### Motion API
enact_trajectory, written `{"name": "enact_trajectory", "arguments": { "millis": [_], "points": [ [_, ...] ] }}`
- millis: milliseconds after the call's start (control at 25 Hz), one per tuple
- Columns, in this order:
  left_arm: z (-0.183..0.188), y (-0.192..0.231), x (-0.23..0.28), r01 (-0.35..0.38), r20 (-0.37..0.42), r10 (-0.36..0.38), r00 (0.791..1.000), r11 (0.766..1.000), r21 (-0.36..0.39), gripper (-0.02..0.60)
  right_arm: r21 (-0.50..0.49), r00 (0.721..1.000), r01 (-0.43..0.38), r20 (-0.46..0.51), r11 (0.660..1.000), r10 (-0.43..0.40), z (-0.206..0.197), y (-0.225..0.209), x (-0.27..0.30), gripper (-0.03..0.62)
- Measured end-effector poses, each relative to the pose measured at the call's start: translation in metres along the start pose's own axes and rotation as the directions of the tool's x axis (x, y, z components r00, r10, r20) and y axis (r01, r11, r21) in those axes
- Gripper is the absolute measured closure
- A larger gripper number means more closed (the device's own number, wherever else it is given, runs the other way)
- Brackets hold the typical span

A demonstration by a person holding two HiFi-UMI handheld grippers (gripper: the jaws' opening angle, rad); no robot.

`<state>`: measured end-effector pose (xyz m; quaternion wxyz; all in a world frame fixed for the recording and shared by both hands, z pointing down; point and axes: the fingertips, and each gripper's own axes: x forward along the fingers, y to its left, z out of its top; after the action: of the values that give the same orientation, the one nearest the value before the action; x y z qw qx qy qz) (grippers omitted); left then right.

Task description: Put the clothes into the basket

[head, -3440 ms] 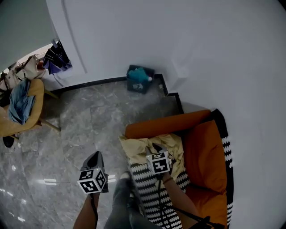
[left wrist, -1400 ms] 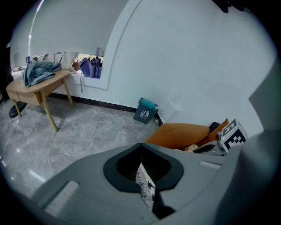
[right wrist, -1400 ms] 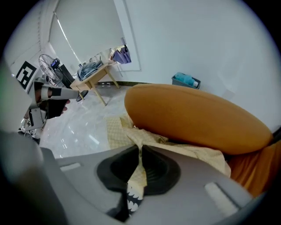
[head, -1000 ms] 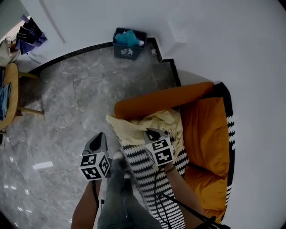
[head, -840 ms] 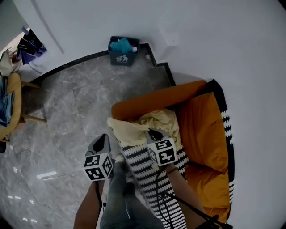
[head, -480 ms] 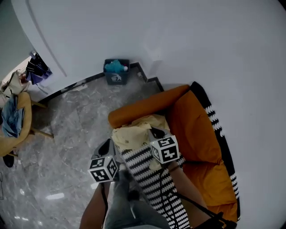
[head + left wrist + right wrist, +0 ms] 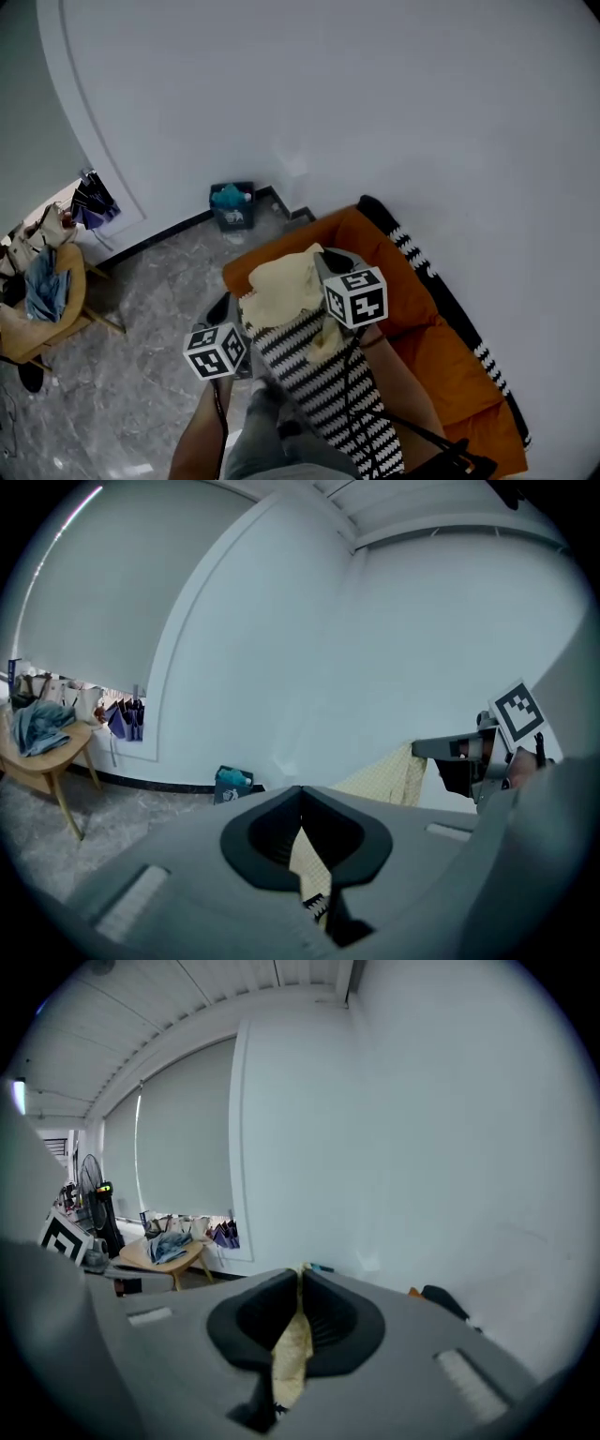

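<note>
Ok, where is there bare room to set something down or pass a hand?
Free: the grey floor between the wooden chair and the orange sofa, out to the blue bin; also the sofa's bare cushion on the right. Crowded: the chair, piled with clothes, and the sofa's near edge, under the striped cloth and yellow garment.

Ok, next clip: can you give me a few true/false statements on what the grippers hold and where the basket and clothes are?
1. The left gripper and the right gripper are both shut on the yellow garment. True.
2. The yellow garment lies in the blue basket. False: it hangs from the grippers over the orange sofa; the basket stands apart, by the wall.
3. The basket is empty. False: something teal sits in it.
4. A blue garment lies on the wooden chair. True.
</note>
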<state>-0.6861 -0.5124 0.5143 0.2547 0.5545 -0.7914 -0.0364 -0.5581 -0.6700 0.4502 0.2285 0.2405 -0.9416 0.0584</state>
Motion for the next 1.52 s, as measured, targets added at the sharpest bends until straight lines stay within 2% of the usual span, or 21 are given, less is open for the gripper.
{"name": "enact_trajectory", "arguments": {
  "millis": [200,360,520,720,800,1000,1160,1520],
  "points": [
    [0.036,-0.036,-0.029,0.1,0.042,-0.102,0.994,0.993,0.058,0.572,-0.008,0.992,0.093,0.083,0.996,-0.092,0.044,0.0,-0.071,0.574],
    [0.06,-0.068,-0.042,0.224,0.046,-0.231,0.972,0.967,0.119,0.572,0.0,0.967,0.214,0.139,0.977,-0.212,0.073,0.0,-0.129,0.574],
    [0.066,-0.102,-0.056,0.359,0.019,-0.368,0.93,0.916,0.178,0.572,0.035,0.918,0.366,0.152,0.93,-0.367,0.076,-0.007,-0.188,0.574],
    [0.06,-0.14,-0.068,0.502,-0.034,-0.507,0.861,0.838,0.213,0.572,0.086,0.83,0.531,0.147,0.843,-0.538,0.07,-0.012,-0.257,0.574],
    [0.052,-0.163,-0.073,0.563,-0.059,-0.565,0.823,0.798,0.215,0.572,0.103,0.787,0.592,0.14,0.799,-0.601,0.064,-0.016,-0.288,0.576],
    [0.022,-0.232,-0.084,0.704,-0.141,-0.691,0.709,0.679,0.21,0.572,0.134,0.664,0.729,0.099,0.671,-0.741,0.039,-0.022,-0.37,0.575],
    [0.004,-0.287,-0.108,0.785,-0.172,-0.768,0.617,0.588,0.194,0.572,0.155,0.588,0.794,0.056,0.588,-0.807,0.017,-0.024,-0.433,0.576],
    [-0.064,-0.404,-0.184,0.919,-0.28,-0.877,0.391,0.356,0.169,0.572,0.19,0.377,0.91,-0.015,0.368,-0.926,-0.038,-0.002,-0.582,0.576]
  ]
}}
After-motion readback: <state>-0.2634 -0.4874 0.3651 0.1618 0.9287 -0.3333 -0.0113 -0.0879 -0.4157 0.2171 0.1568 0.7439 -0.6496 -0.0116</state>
